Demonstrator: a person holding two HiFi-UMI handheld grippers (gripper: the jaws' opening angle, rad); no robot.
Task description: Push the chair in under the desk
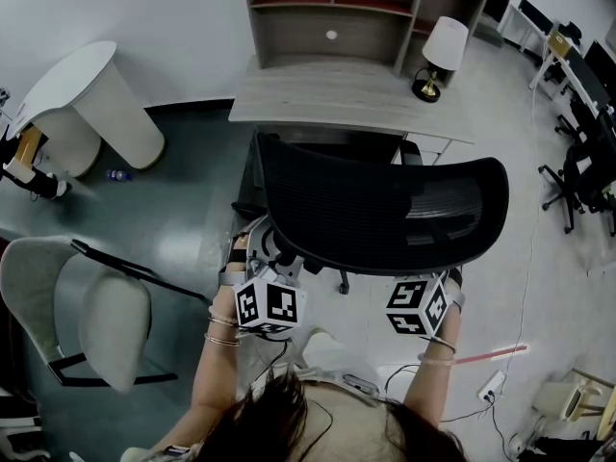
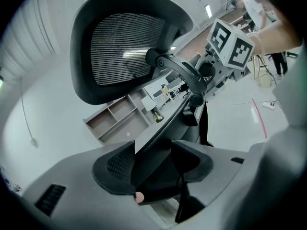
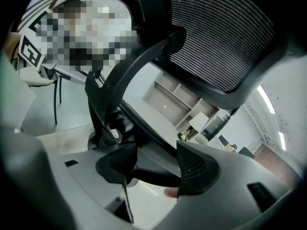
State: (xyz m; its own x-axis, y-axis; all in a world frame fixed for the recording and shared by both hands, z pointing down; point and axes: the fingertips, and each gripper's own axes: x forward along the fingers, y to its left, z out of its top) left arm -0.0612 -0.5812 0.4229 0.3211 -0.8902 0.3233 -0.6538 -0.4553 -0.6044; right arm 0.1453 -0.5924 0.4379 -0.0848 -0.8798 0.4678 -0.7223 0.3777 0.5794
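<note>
Two tools sit nearest us, one in each of our hands, low behind the backrest of the black mesh chair point(image 1: 385, 210). Our left tool point(image 2: 152, 163) is clamped on the chair: in the left gripper view a dark part of the frame fills the gap between its ribbed pads point(image 2: 112, 164). Our right tool point(image 3: 156, 169) grips the chair as well, with a black bar of the frame lying across between its two pads. From the head view we see the left one at the backrest's lower left corner and the right one near its lower right corner.

Beyond them the chair stands on the pale floor point(image 1: 539, 287) with its back to us, facing the wooden surface point(image 1: 337, 94). Its front reaches the near edge of that surface; we cannot tell how far the seat goes under it. Off to our left a pale lounge chair point(image 1: 96, 316) stands well apart.

Farther on, a lamp point(image 1: 438, 56) with a white shade stands on the right end of the surface, and a shelf unit point(image 1: 366, 8) rises behind it. To the far left is a round white table point(image 1: 87, 85)
</note>
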